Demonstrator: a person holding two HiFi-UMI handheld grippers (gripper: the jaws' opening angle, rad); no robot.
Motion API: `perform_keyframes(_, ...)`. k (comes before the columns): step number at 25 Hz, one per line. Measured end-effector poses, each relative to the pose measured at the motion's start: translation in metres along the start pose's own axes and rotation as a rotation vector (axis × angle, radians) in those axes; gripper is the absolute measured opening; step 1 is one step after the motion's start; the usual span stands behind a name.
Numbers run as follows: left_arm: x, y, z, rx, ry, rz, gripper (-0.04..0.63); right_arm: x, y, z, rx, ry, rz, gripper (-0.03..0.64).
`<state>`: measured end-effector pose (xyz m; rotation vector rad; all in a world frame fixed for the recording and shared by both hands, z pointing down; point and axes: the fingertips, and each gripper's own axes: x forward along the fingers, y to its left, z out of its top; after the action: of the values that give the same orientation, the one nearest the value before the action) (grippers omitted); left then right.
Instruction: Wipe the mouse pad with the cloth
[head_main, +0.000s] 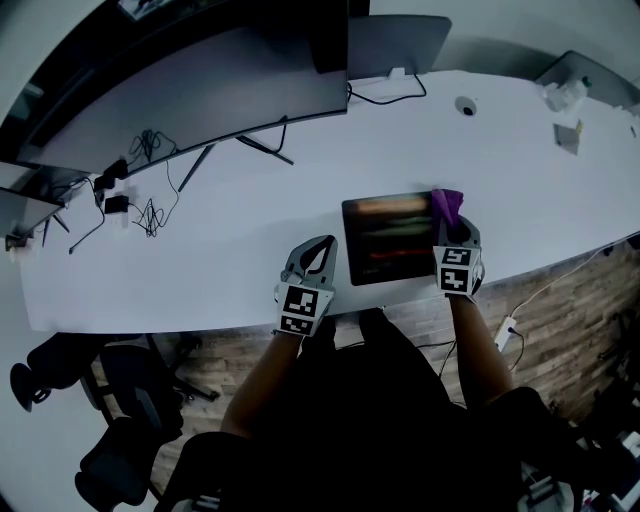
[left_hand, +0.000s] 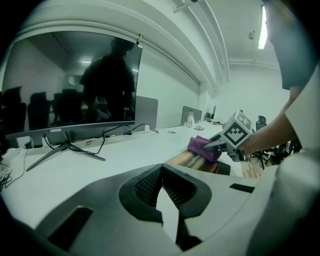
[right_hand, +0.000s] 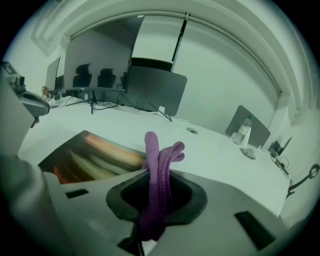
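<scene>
Mouse pad (head_main: 385, 240), a dark rectangle with blurred orange, green and red bands, is laid near the front edge of the white desk (head_main: 250, 200), with the purple cloth (head_main: 447, 205) bunched on its corner at 1 o'clock. The cloth is clamped in the narrow-set jaws of the right gripper (head_main: 451, 227), while the left gripper (head_main: 324, 244) is seen off the pad at 8 o'clock, jaw tips together on nothing. The pad's right edge is covered by cloth and gripper, and its print is too dim to be made out.
</scene>
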<state>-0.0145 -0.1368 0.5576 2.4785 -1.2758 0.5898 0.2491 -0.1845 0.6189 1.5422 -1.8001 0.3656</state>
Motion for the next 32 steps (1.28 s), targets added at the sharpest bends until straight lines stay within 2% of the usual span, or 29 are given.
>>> perform_keyframes(7,-0.014,0.001,-0.012,-0.011,0.011,-0.008,0.021,-0.033,0.012,0.021,0.059,-0.082,0.012,0.069)
perform_keyframes(15,-0.026,0.002,-0.018,-0.003,0.004,-0.028,0.021,-0.061,0.065,0.041,0.115,-0.143,0.109,0.069)
perform_keyframes(27,-0.044,0.012,-0.038,-0.010,0.044,-0.025,0.021,-0.070,0.169,0.031,0.133,-0.111,0.321,0.069)
perform_keyframes(32,-0.051,0.013,-0.046,-0.018,0.051,-0.028,0.021,-0.070,0.197,0.027,0.169,-0.096,0.371,0.069)
